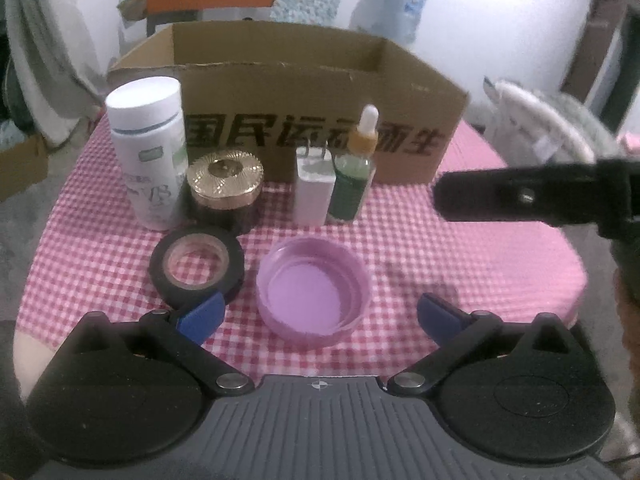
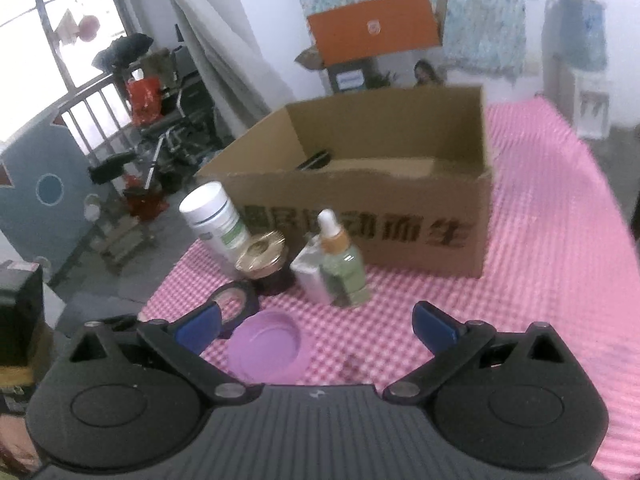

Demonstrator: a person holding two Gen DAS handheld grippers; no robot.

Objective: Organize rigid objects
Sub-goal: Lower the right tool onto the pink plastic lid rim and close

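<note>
In front of the cardboard box [image 1: 320, 92], items are waiting unsorted; left gripper [image 1: 320, 312] is spreading around the purple lid [image 1: 314, 288], right gripper [image 2: 316, 326] spread, empty.

Both views were softly and evenly lit, with daylight admitted through a window [image 2: 52, 36] at ten o'clock in the right wrist view, where the panes were blown out to white. Only faint shadows were cast on the checked cloth [image 1: 460, 264]. Strong fisheye bending and dark vignetting were seen at the corners. Motion blur was noted across the right wrist view, especially toward three o'clock.
</note>
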